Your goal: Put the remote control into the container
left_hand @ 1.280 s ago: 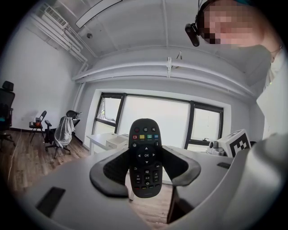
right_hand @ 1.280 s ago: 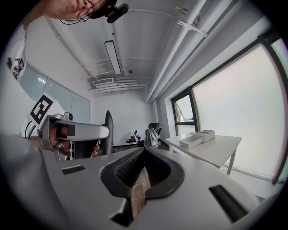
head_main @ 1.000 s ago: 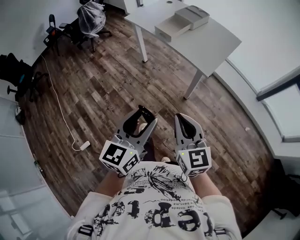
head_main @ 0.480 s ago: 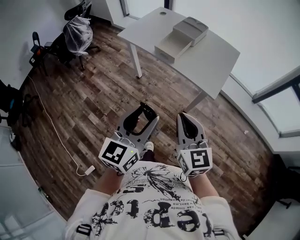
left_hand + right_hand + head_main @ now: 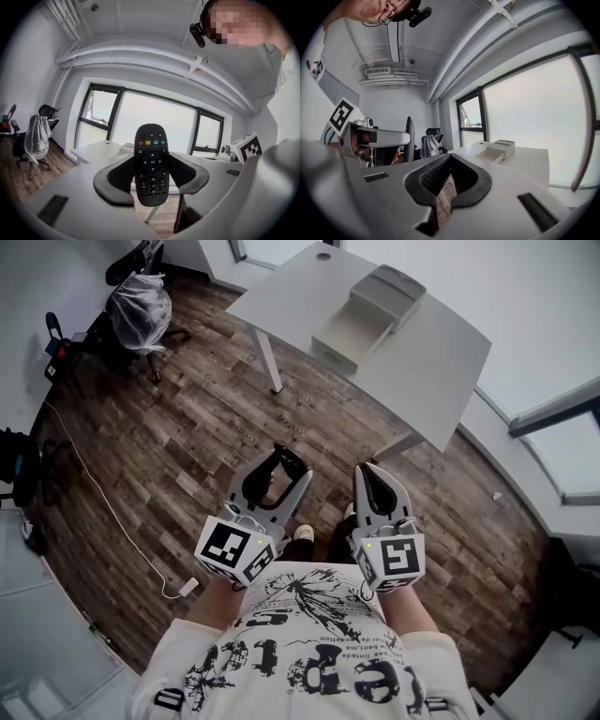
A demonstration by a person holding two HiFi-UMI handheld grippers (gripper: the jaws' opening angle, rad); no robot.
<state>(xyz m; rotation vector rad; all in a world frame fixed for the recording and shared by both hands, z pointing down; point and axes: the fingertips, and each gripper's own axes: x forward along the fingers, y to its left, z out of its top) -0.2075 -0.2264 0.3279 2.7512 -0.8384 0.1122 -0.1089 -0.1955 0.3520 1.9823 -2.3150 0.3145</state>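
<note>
Above the brown wood floor [image 5: 187,427], short of the white table [image 5: 441,352] | my left gripper [image 5: 278,463] grips the black plastic remote control [image 5: 151,164] upright | my right gripper [image 5: 368,474]: jaws together, empty | pale rectangular container [image 5: 361,320] on that table

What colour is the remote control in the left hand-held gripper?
Black remote control, with red, yellow, green and blue buttons; clearest in the left gripper view.

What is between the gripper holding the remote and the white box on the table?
Only wooden floor, then a thin strip of the white table before the box. The head view shows it.
</note>
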